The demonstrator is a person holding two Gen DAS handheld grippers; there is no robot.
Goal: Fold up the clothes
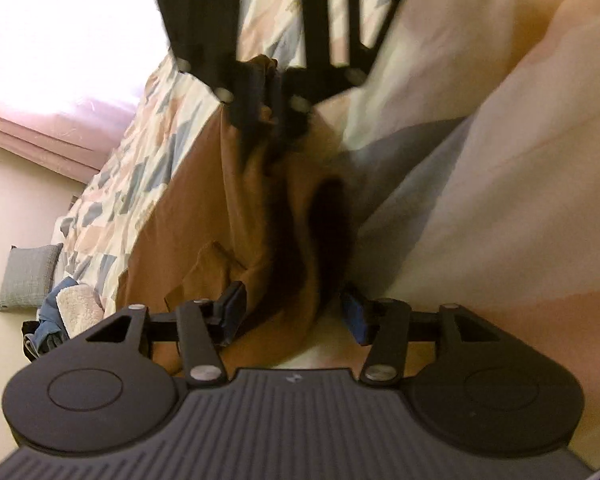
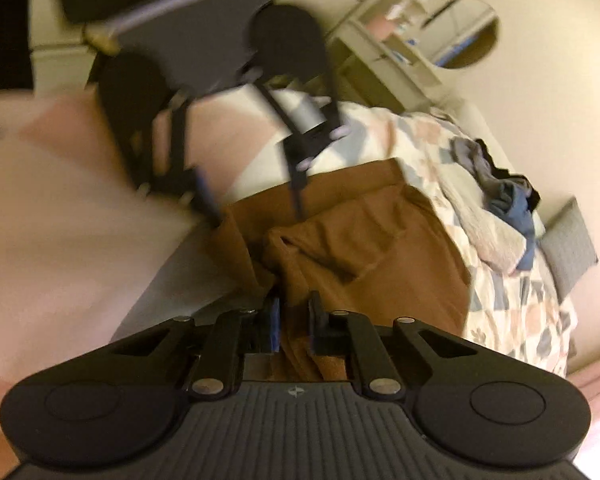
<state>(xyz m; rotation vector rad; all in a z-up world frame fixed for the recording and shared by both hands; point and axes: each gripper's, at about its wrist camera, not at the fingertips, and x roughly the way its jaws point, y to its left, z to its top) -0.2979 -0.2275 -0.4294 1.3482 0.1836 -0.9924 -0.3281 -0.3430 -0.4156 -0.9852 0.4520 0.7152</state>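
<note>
- The brown garment [image 2: 363, 248] lies on a patterned bedspread [image 1: 148, 168], partly bunched, with one edge lifted between the two grippers.
- The right gripper [image 2: 294, 326] is clenched on a gathered edge of the garment; cloth fills the narrow gap between its fingers and runs on under the tool.
- The left gripper [image 1: 292, 316] stands wide apart in its own view, the cloth hanging between its fingers without being pinched. In the right view it sits at the far left edge of the garment, but blur hides whether it touches cloth there.
- Judged from this, a fold is in hand: one side gripped and raised, the rest flat on the bed with a flap doubled over near the middle. Whether this is an early fold or a late one cannot be told.
- The next move calls for the left gripper to close on its edge, so both corners travel level and the fabric does not sag or twist.
- A pile of other clothes [image 2: 499, 208] and a grey cushion [image 2: 567, 240] lie at the far right of the bed.
</note>
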